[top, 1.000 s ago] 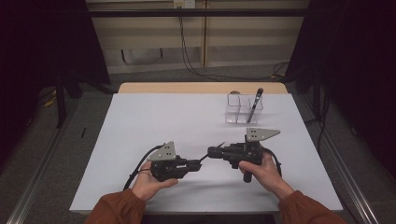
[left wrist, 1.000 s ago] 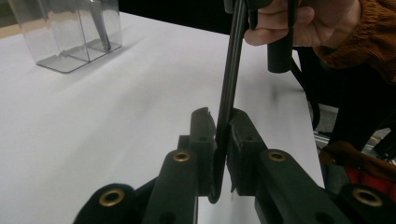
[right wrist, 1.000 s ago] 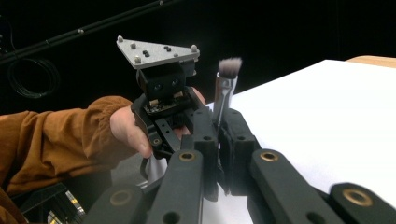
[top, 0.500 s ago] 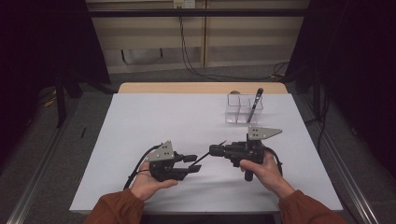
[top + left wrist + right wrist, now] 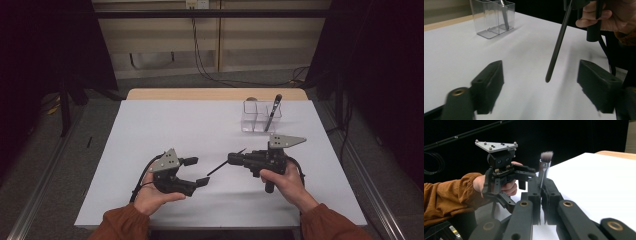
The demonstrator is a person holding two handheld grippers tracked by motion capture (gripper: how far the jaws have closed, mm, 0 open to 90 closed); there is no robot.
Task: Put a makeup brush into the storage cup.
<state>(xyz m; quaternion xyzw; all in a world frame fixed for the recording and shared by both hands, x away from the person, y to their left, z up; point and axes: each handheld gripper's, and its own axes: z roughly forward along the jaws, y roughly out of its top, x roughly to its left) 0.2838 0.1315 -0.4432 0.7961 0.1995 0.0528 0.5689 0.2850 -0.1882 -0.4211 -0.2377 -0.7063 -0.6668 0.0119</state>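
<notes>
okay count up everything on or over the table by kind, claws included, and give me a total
Claws: 2, left claw open, right claw shut on a makeup brush.
Brushes: 2, that one and a brush standing in the holder.
Clear holder: 1.
Total: 5.

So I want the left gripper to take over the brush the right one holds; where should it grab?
Probably the bare lower handle of the brush, near its free tip. It hangs slanted between the open left gripper, so close from either side, clear of the right gripper.

No readable text, labels, brands, numbers, signs anywhere
</notes>
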